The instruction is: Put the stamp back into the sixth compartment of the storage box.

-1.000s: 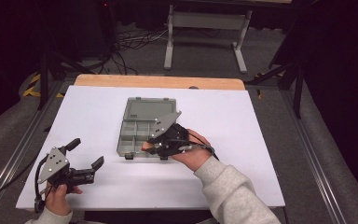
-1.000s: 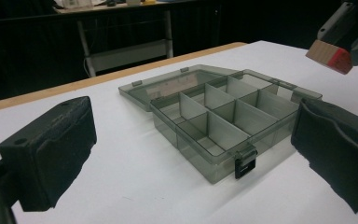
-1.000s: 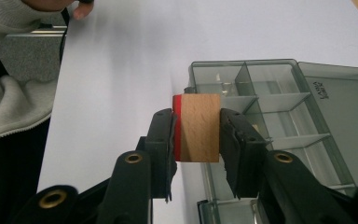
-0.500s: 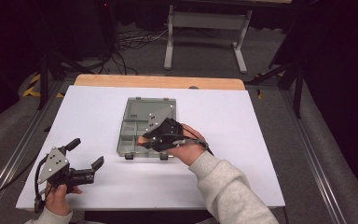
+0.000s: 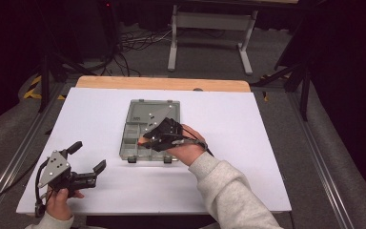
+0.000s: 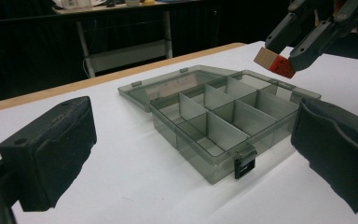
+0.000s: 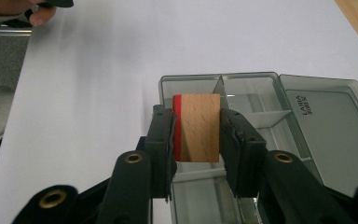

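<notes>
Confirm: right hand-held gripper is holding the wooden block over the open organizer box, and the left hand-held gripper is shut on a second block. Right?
Not quite. The left hand-held gripper is open and holds nothing; the left gripper view shows its jaws spread wide with only table between them. The rest stands: the right hand-held gripper is shut on the wooden block above the open organizer box.

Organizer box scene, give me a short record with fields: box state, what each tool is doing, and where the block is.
box: grey organizer box, lid open flat, compartments look empty
right tool: shut on wooden block with one red face
block position: held above the box, not yet in a compartment
left tool: open, holding nothing, near the table's front left corner
</notes>
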Demonstrator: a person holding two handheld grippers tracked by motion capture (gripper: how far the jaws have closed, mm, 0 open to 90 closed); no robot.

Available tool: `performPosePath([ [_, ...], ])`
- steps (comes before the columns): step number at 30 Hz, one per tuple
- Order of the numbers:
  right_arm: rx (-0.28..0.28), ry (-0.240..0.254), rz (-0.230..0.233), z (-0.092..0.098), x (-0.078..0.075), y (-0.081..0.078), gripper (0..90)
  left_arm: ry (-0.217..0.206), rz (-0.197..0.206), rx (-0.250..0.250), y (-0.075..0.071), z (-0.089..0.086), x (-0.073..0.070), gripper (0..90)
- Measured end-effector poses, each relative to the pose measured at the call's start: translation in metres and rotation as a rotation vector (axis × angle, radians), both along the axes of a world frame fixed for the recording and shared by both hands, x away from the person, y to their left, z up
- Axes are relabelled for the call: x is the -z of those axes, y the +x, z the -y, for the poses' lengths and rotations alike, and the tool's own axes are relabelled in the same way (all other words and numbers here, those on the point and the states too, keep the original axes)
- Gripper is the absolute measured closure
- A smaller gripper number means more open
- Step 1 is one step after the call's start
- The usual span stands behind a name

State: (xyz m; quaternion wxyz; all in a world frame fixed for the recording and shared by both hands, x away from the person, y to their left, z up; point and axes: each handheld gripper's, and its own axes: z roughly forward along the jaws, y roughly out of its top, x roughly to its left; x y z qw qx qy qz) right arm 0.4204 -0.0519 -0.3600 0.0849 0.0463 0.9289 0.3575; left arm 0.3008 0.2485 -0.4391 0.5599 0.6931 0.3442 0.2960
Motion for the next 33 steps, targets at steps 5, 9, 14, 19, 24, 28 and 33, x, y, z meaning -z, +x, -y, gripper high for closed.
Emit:
performPosePath([
  [5, 0.007, -0.004, 0.002, -0.001, 0.004, 0.005, 66.1, 0.001, 0.000, 0.002, 0.000, 0.000, 0.000, 0.8],
  [9, 0.013, -0.003, -0.001, -0.002, 0.007, 0.008, 66.0, 0.002, -0.002, 0.002, 0.000, 0.000, 0.000, 0.9],
  [14, 0.019, -0.003, -0.003, -0.005, 0.011, 0.012, 66.0, 0.004, -0.002, 0.003, 0.000, 0.000, 0.000, 0.9],
  [19, 0.025, -0.003, -0.008, -0.007, 0.016, 0.016, 66.0, 0.003, -0.003, 0.002, 0.000, 0.000, 0.000, 0.9],
  [24, 0.034, -0.009, -0.017, -0.009, 0.021, 0.021, 65.9, 0.004, -0.004, 0.002, 0.000, 0.000, 0.000, 0.9],
  [28, 0.039, -0.012, -0.019, -0.009, 0.023, 0.023, 65.9, 0.003, -0.005, 0.002, 0.000, 0.000, 0.000, 0.9],
  [33, 0.040, -0.022, -0.026, -0.010, 0.026, 0.025, 65.9, 0.004, -0.005, 0.003, 0.000, 0.000, 0.000, 0.9],
])
